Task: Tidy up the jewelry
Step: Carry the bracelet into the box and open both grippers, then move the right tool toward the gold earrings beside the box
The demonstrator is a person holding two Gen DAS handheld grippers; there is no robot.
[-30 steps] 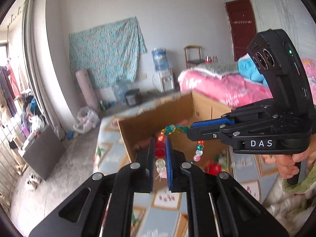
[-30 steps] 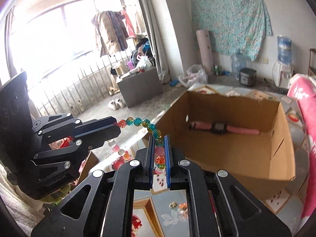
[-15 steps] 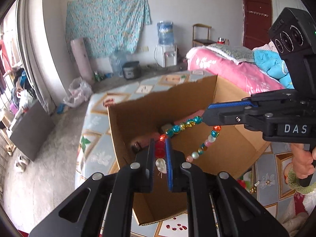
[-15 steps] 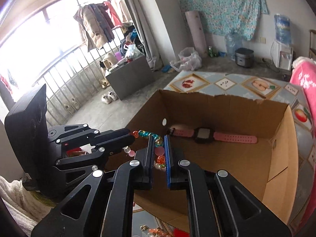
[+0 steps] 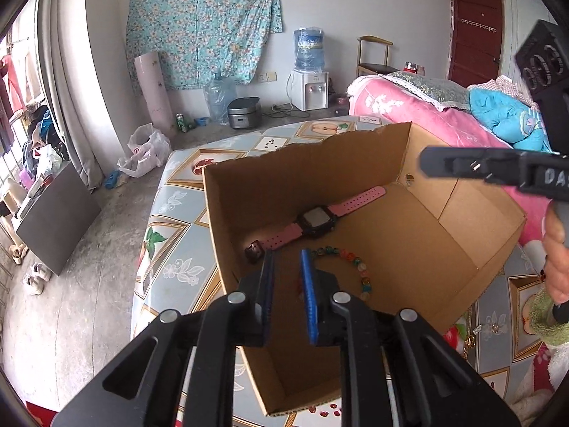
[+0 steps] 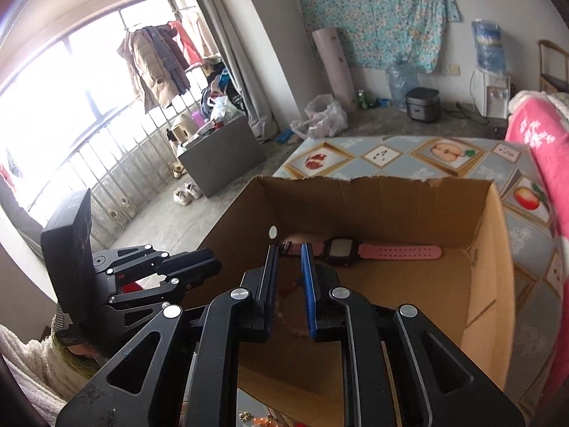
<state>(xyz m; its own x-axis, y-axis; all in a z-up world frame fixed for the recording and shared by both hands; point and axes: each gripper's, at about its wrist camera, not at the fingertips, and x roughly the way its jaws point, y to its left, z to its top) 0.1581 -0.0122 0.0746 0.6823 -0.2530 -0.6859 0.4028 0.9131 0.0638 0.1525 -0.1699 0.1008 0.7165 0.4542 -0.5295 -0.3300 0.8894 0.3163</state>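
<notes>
Hovering over the cardboard box, the left claw has just been spreading its jaws, and nothing sits between them. The bead bracelet lies on the box floor, just beside the pink watch. The right claw has likewise just been opening over the same box, jaws apart with no bead pinched; a blurred trace of the bracelet shows below its gap. The box stands on the patterned desk.
</notes>
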